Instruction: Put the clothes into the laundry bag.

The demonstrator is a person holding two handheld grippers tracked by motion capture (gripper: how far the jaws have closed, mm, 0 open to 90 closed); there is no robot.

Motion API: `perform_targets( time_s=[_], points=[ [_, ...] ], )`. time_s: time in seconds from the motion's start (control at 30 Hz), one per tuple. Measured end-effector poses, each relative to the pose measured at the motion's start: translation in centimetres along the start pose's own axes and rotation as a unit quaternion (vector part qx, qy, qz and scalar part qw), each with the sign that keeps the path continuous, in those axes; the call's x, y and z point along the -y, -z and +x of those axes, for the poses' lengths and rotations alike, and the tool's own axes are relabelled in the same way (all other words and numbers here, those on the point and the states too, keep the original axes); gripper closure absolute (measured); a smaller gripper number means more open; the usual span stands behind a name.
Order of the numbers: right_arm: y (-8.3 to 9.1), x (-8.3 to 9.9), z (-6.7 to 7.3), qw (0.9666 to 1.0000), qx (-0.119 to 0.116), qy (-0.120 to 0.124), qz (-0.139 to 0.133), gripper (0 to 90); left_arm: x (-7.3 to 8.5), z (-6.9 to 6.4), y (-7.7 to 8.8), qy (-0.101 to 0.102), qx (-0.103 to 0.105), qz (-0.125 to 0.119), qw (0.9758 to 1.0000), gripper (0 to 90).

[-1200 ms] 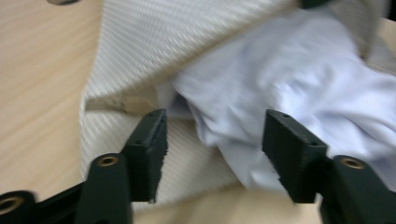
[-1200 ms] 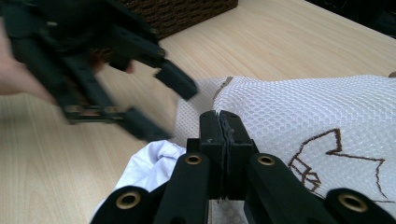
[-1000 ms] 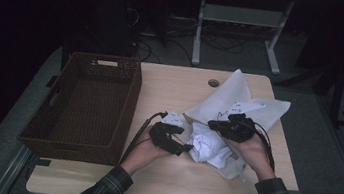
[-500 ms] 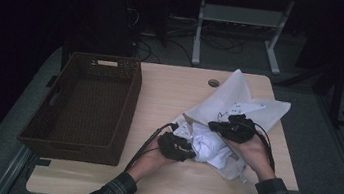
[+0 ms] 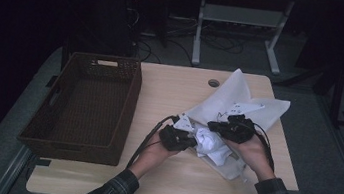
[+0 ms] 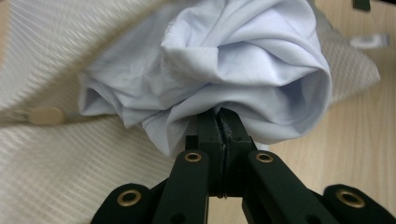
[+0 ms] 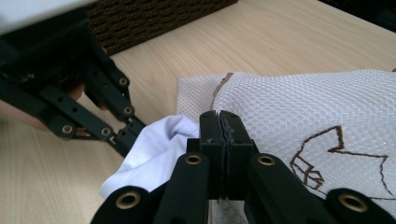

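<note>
High view, lower right of centre: left gripper [image 5: 193,141], jaws just closed, pinches the soft, light white cloth [image 5: 212,141]; right gripper [image 5: 214,127] clamps the limp mesh bag [image 5: 259,108]; gather folds, not edges.

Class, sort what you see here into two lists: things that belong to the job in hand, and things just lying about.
In the job:
- white garment
- mesh laundry bag
- left tongs, shut on the garment
- right tongs, shut on the bag

Lying about:
- wicker basket
- table
</note>
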State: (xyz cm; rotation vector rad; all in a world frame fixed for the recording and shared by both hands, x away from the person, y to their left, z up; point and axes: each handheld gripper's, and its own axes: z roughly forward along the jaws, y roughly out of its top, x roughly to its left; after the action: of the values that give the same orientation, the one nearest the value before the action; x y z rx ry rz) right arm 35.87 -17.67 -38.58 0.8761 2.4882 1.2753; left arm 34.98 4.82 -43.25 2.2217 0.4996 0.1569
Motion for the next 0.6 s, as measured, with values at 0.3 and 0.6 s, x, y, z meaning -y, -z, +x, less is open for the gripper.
perform_targets(
  time_s=[0.3,0.6],
  points=[
    [0.3,-0.5,0.5,0.9999,-0.002,0.006,-0.009,88.5,-2.0,1.9,-1.2,0.017,-0.024,-0.012,0.9995,89.1],
    [0.2,-0.4,0.3,0.9999,-0.004,0.007,-0.007,88.5,-1.5,3.6,-3.4,0.038,-0.054,0.018,0.9977,87.0]
  ],
)
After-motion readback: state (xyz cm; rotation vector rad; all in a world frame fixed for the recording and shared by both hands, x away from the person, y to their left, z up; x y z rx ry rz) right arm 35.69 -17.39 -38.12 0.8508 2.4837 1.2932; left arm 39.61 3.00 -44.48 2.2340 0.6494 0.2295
